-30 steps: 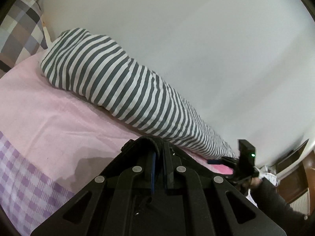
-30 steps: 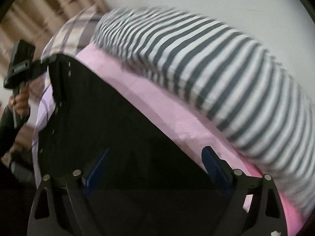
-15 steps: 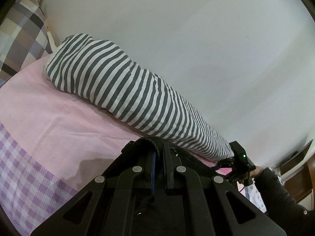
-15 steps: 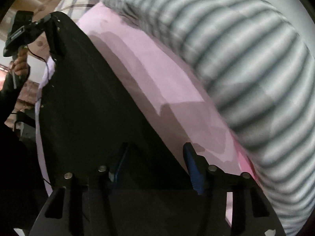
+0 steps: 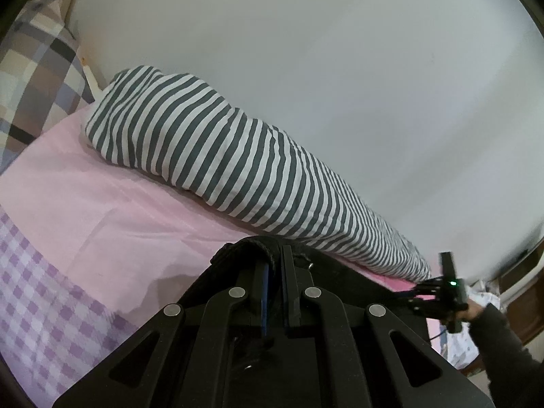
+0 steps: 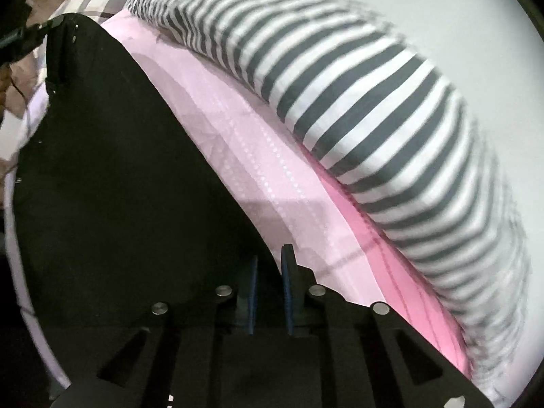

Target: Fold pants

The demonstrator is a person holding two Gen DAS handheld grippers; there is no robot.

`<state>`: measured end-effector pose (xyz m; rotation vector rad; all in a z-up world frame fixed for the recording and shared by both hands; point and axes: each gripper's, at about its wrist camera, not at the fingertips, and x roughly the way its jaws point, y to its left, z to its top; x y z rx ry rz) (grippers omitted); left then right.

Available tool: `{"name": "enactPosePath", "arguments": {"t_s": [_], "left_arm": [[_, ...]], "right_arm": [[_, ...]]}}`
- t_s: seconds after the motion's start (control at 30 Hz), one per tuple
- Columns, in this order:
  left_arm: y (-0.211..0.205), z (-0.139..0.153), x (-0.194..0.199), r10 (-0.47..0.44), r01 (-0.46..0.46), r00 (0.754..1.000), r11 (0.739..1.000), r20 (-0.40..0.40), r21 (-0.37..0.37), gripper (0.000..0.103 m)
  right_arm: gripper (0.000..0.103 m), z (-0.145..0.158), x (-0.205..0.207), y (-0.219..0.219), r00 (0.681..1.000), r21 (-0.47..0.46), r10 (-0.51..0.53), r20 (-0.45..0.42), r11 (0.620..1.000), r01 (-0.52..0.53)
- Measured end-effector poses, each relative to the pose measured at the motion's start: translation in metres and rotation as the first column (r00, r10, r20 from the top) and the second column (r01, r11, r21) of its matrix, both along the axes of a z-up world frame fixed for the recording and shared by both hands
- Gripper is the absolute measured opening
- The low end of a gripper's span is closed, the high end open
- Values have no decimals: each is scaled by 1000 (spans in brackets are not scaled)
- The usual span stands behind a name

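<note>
The black pants (image 6: 112,176) lie spread on the pink sheet (image 6: 258,176) of a bed. My left gripper (image 5: 274,261) is shut on the pants' edge (image 5: 244,250), with dark cloth bunched between its fingers. My right gripper (image 6: 270,261) has its fingers close together on the other black edge of the pants; it also shows far right in the left wrist view (image 5: 421,289), at the pants' far corner. The left gripper shows at the top left of the right wrist view (image 6: 44,29), holding the far corner.
A long grey-and-white striped bolster (image 5: 238,170) lies along the white wall (image 5: 340,68). A checked pillow (image 5: 30,68) stands at the bed head. A purple checked sheet (image 5: 44,292) covers the near side. Furniture (image 5: 523,278) stands beyond the foot.
My right gripper has gone from wide open to closed on the pants' edge. The left gripper has stayed shut on its corner and shifted slightly.
</note>
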<state>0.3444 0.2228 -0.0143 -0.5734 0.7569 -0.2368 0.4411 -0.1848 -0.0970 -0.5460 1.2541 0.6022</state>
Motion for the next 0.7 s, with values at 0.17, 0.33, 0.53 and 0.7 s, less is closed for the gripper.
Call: {"name": "enactPosePath", "arguments": {"t_s": [0.17,0.33,0.53,0.7], "left_arm": [[1,18,-27,-35,34,998,999,43,37,6],[-1,32,-70,-78,73,994,995,74,62,6],[3,30,-127,-119,115,991,991,59,71,7],[6,6,-174,-143,142,990,986,-2,83,7]], "right_arm": [[10,42,-60,5,982,-14,-109,152,994,113],[8,66,-126,-1,941,-2,-229,251,972,237],[7,59,-189,-15,902,72,-356,243,934,350],[7,34,-233,-26,890,115,-428,160,903,414]]}}
